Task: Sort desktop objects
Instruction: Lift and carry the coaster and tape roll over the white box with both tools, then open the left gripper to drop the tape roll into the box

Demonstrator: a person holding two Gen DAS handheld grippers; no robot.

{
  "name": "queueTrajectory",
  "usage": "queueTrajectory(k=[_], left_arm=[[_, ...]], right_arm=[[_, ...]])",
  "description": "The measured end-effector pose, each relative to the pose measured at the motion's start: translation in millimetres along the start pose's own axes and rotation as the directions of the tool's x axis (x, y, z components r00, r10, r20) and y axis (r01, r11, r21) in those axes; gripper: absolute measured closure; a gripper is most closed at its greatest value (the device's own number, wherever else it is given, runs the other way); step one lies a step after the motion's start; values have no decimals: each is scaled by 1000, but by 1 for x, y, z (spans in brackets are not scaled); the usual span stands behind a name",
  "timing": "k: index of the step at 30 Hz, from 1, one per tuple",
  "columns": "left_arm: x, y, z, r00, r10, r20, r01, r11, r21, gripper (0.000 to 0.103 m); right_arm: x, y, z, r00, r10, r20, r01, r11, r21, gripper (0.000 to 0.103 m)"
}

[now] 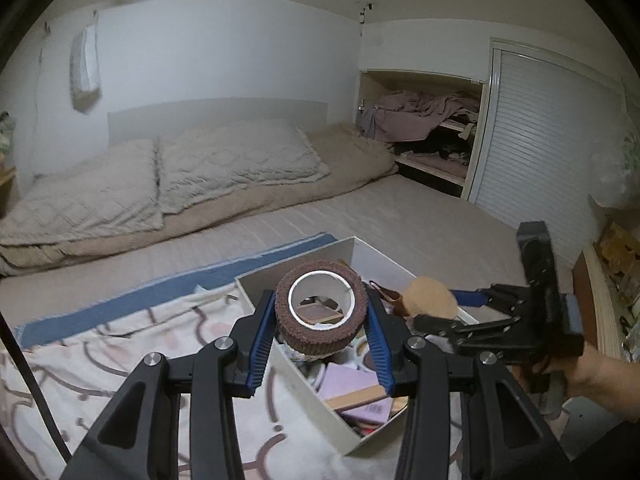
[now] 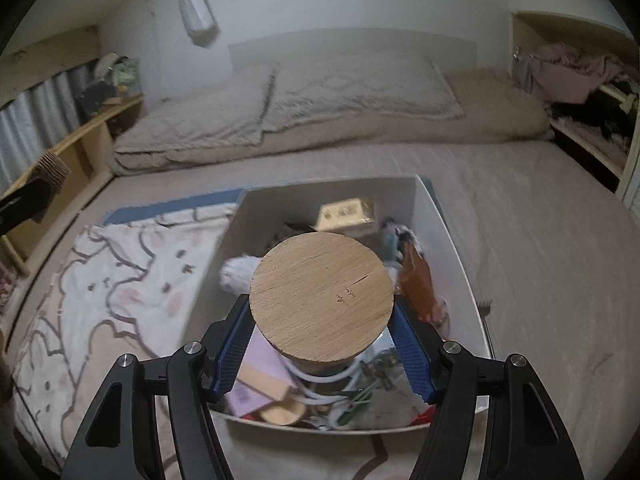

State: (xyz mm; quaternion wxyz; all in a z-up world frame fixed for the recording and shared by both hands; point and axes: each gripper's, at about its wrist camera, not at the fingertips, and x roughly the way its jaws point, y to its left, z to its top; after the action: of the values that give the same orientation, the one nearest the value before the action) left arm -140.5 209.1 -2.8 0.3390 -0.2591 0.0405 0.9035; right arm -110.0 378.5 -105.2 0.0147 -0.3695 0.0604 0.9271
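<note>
Left gripper (image 1: 321,312) is clamped on a roll of brown tape (image 1: 321,309): coarse, fuzzy-looking brown outer band, white inner core, hole facing the camera, held in the air above the near-left part of the white box (image 1: 296,264). Right gripper (image 2: 320,334) is clamped on a round wooden-topped object (image 2: 321,295), a light-grain disc with a small crack and a tiny dark mark; what's below the disc is hidden, so can't tell if it's a lid or a jar. It hangs over the middle of the same box. Box is open-topped, white-walled, sitting partly on a white blanket with a pink-cheeked bunny print (image 2: 132,284), on a bed. Inside: lilac pads or notebooks (image 1: 352,390), a gold-coloured small box (image 2: 346,213) at the far end, an amber-orange bottle-like item (image 2: 418,284), something white and fluffy (image 2: 236,274), white cable loops (image 2: 320,390), other clutter too blurred to name.
</note>
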Motion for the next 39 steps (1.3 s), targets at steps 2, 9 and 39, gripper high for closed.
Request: queueTrajectory(k=[2,9,39], left_arm=[[14,1,1,1000,-9,-16,9,1000,-8,60],[51,14,10,999,-14,-33,13,999,-46,60],[194,32,-15,974,28,-227,-52,993,-102,60]], right_arm=[[13,-3,0,1000,-16,-26,16,1000,3,35],[47,-11,-4,994,-33,-100,34,999,13,35],[77,-45,-28,968,-12,-251,30,997,67,35]])
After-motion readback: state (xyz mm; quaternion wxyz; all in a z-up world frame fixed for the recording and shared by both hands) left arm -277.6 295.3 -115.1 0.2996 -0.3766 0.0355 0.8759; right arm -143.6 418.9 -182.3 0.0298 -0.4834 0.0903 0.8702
